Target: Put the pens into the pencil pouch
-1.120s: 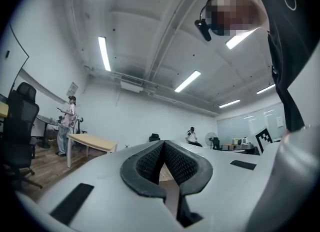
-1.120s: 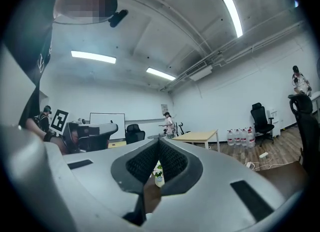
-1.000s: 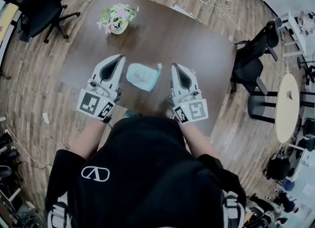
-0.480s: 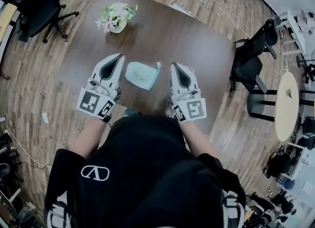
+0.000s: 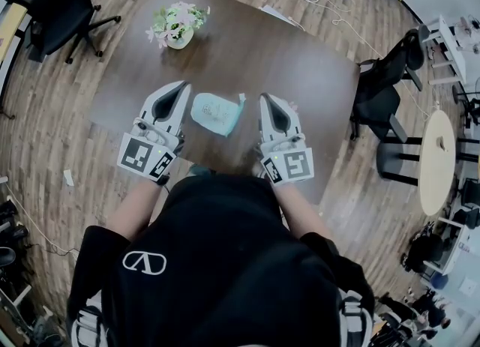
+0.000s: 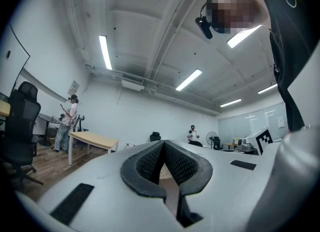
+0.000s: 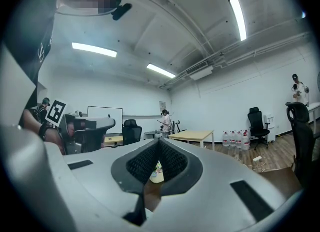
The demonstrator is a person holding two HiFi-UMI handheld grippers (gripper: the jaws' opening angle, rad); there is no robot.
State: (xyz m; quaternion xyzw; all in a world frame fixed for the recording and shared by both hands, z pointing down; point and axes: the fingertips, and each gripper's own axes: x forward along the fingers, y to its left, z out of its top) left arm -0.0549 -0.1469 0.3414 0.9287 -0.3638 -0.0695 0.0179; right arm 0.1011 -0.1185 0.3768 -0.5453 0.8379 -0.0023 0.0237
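Head view first: the pencil pouch (image 5: 216,114) lies flat on the dark wood table (image 5: 300,76), right between the 2 grippers and touching neither. The left gripper (image 5: 176,95) sits just beside it on one side and the right gripper (image 5: 270,107) on the other, both with their jaws pressed together. I can't spot any pens anywhere. A flower pot (image 5: 177,27) stands well apart at the far corner.

The pouch is a pale teal, rounded-rectangle thing, and it looks like soft fabric. My guess is it's light and floppy, so it'll slide on that smooth tabletop and sag if you lift it from the middle. I'd pinch it by an edge or by the small tab at its far right corner, with 1 gripper pinning it while the other works the opening.

Left gripper view: grey shell, black ribbed pads meeting at the tips, nothing between them.

Right gripper view: same deal, pads closed and empty, with the flower pot peeking through the gap behind them.
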